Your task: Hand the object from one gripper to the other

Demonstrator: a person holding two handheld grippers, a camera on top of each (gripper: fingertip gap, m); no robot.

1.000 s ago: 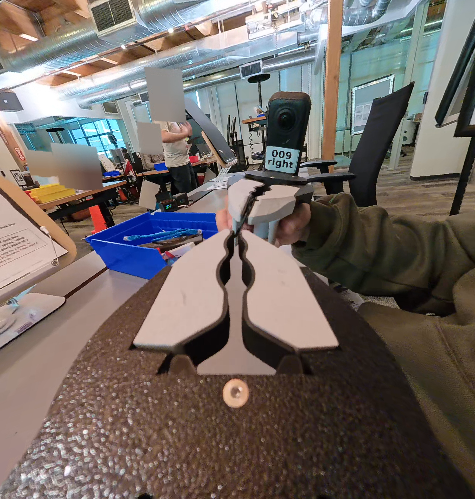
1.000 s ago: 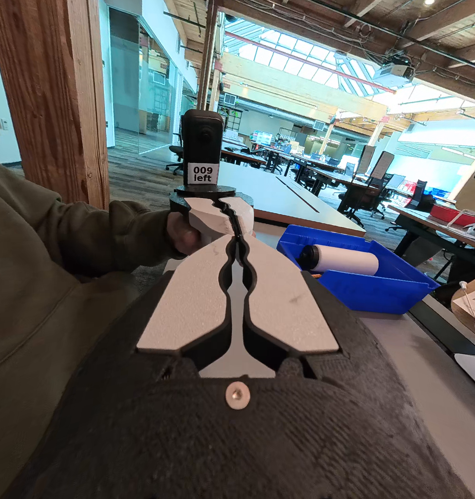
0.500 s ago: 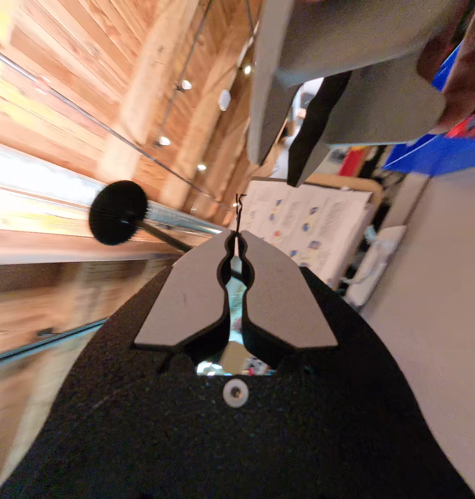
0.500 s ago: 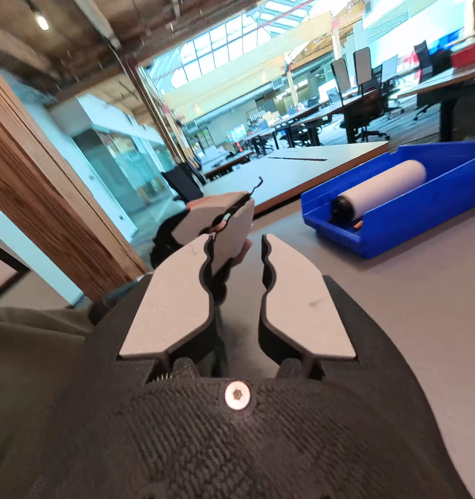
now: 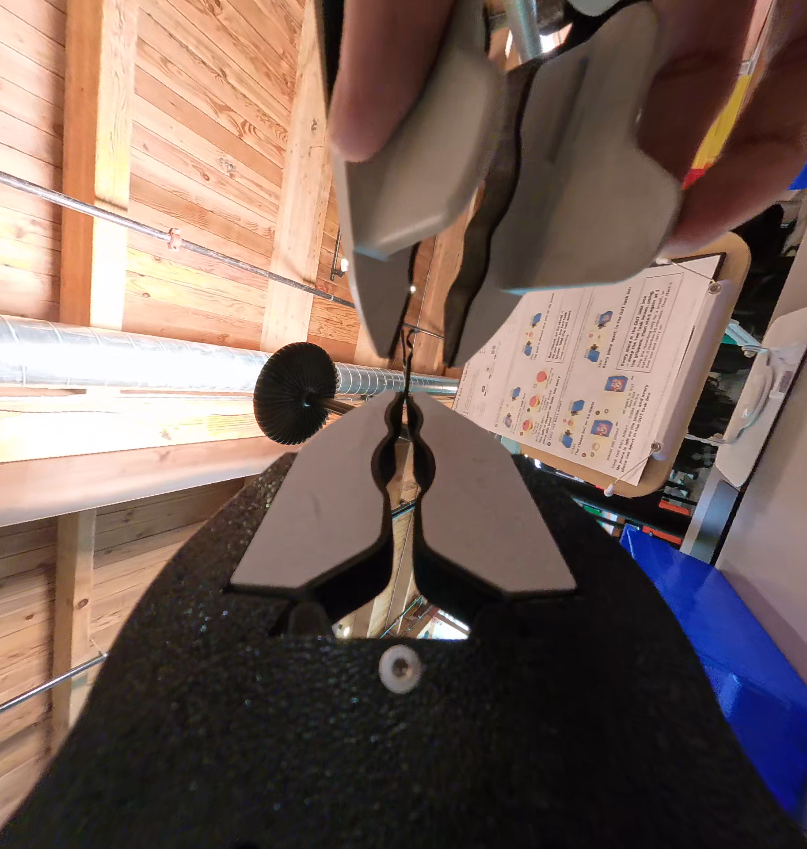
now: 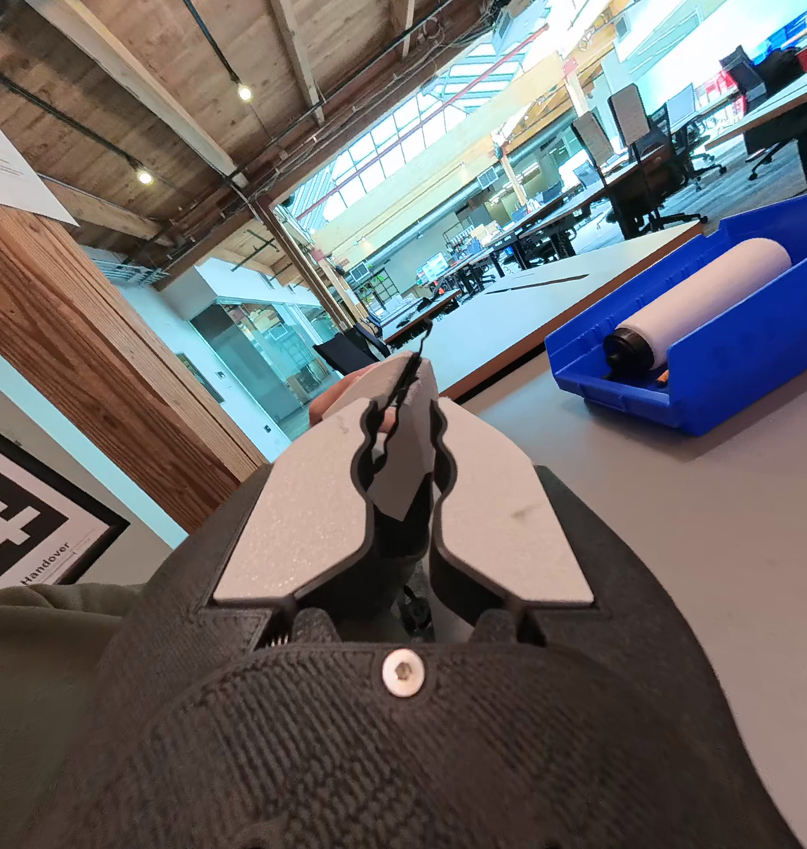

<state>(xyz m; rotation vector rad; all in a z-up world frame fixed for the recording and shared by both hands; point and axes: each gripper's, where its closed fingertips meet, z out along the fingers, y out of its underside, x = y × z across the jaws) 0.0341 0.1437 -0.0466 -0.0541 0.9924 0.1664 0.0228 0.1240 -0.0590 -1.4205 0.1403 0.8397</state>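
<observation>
A thin black kinked wire (image 5: 406,367) sticks out past the tips of my left gripper (image 5: 404,397), which is shut on its lower end. My right gripper (image 5: 417,356) comes in from above, held by a hand. It is open, with its two grey fingers either side of the wire's free end. In the right wrist view my right gripper (image 6: 402,404) is open, and the left gripper's closed tips (image 6: 415,365) sit between its fingers. The wire (image 6: 417,349) pokes up beyond them.
A blue bin (image 6: 645,395) holding a white roll (image 6: 700,294) stands on the grey table (image 6: 668,505) to the right. A clipboard with a printed sheet (image 5: 599,367) and another blue bin (image 5: 714,643) are near the left gripper. A wooden post (image 6: 94,367) stands at the left. My two grippers' fingertips are within a few centimetres of each other.
Both grippers were shut, tip to tip. The left gripper has rolled onto its side. The right gripper opened, moved over the left's tips and the wire, and its gap has since narrowed.
</observation>
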